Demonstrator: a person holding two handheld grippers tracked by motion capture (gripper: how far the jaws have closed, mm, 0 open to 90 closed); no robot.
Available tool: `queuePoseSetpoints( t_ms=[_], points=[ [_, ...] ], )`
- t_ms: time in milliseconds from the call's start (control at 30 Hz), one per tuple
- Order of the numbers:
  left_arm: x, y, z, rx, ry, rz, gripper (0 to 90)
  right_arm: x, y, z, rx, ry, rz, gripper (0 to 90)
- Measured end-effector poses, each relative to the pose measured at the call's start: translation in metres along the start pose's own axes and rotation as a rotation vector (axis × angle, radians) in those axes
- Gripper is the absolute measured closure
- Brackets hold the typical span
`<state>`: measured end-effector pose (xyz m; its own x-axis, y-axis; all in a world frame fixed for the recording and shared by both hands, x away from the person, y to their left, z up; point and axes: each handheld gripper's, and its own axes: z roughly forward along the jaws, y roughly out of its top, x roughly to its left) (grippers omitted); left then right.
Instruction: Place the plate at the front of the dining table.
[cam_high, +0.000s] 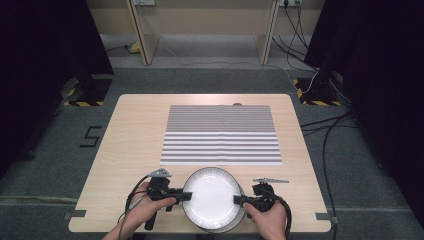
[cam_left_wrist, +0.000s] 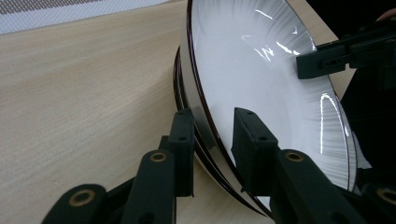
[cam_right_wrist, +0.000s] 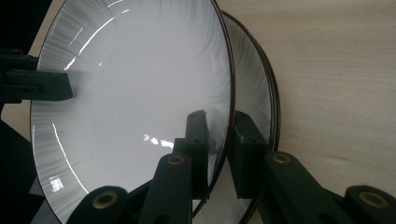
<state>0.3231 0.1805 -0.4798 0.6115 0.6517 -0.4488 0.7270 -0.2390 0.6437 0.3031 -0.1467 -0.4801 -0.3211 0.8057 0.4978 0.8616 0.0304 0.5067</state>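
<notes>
Light wooden table (cam_high: 135, 135) on a grey carpeted floor (cam_high: 45, 150), with a striped mat (cam_high: 221, 135) lying flat beyond the fingers; wooden furniture legs (cam_high: 142, 35), black curtains (cam_high: 40, 40) and loose cables (cam_high: 325, 130) stand farther back. One top plate (cam_high: 212, 197), white with a dark rim, sits between two grippers at the near table edge. The left gripper (cam_left_wrist: 212, 135) pinches its rim, one finger (cam_left_wrist: 183, 140) under and the other over the white face; the right gripper (cam_right_wrist: 219, 140) pinches the opposite rim in the same manner. More plates (cam_right_wrist: 266, 98) lie stacked directly beneath, just outside the fingers; rims of at least two show, but the exact count cannot be told. The stack's near edge is hidden by the hands (cam_high: 145, 210).
</notes>
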Motion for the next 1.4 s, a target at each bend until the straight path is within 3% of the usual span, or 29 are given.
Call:
queuePoseSetpoints(
  t_ms=[333, 633, 867, 1033, 1400],
  points=[
    [-0.001, 0.003, 0.002, -0.061, 0.037, 0.004, 76.9, 0.0, -0.002, -0.008, -0.121, 0.008, -0.014, 84.1],
    [0.005, 0.0, 0.0, -0.148, 0.01, -0.029, 79.9, 0.001, -0.005, -0.008, -0.214, 0.025, -0.048, 84.6],
    [0.001, 0.002, -0.002, -0.203, 0.024, -0.01, 81.9, 0.004, -0.004, -0.012, -0.249, 0.007, -0.065, 85.8],
    [-0.001, 0.003, -0.004, -0.28, 0.023, 0.008, 82.7, 0.005, -0.002, -0.015, -0.274, 0.0, -0.09, 86.1],
    [-0.001, 0.015, -0.005, -0.31, 0.03, 0.032, 83.2, 0.01, 0.007, -0.021, -0.322, -0.021, -0.12, 86.1]
  ],
)
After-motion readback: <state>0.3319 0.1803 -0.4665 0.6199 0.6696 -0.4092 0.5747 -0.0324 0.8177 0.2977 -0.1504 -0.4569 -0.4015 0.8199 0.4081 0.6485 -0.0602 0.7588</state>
